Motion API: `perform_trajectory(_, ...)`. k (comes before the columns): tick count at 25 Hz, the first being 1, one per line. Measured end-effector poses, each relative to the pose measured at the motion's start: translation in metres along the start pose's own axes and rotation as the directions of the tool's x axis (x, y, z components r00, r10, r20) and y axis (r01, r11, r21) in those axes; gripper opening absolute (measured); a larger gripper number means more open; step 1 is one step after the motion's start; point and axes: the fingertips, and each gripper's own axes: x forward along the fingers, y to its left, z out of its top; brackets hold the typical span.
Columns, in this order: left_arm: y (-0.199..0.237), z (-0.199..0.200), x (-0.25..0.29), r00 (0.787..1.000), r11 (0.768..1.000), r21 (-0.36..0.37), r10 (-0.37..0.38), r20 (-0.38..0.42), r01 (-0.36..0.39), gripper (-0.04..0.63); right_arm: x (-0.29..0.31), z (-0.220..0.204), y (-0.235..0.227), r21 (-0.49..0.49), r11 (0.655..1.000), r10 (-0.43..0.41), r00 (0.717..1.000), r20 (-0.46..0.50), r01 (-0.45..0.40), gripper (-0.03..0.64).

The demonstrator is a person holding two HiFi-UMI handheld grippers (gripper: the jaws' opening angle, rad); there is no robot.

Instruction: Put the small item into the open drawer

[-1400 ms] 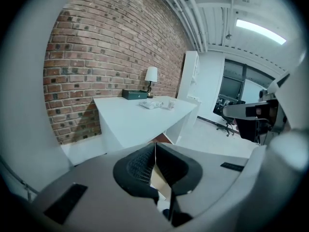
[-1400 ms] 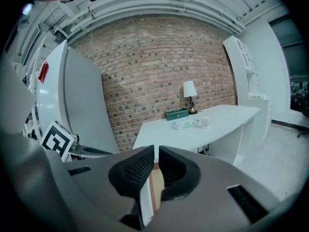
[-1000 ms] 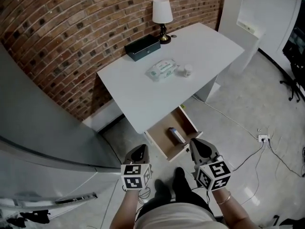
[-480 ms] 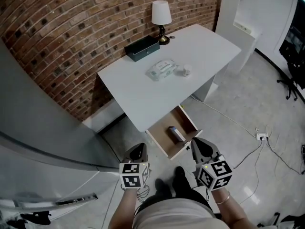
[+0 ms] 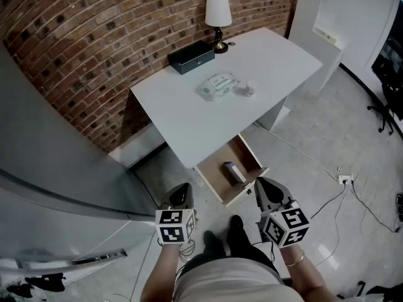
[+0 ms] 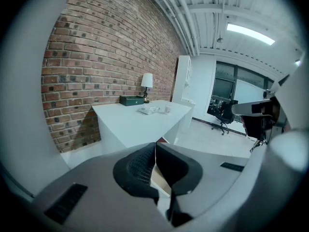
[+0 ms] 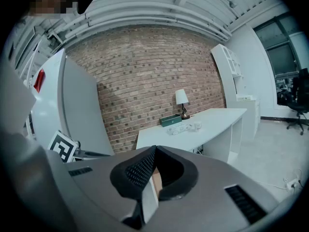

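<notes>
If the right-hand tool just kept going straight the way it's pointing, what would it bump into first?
Most likely the front edge of the open drawer, just ahead of the shut right tool; the white desk lies beyond. Depth is hard to judge, so it might pass over.

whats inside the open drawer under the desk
One small boxy item lies on the drawer floor, right of centre; the rest visible looks bare. Any part tucked under the desk top is hidden.

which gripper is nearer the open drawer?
Right. The right gripper sits off the front corner of the open drawer; the left gripper hangs farther off to its left.
</notes>
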Motion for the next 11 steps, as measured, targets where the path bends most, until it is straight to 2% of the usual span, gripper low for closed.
perform_trajectory(11, 0.002, 0.0041, 0.0089, 1.0, 1.0, -0.004, -0.001, 0.006, 0.001, 0.023, 0.0108, -0.002, -0.0056, -0.006, 1.0, 0.0, 1.0, -0.012, 0.0, 0.006)
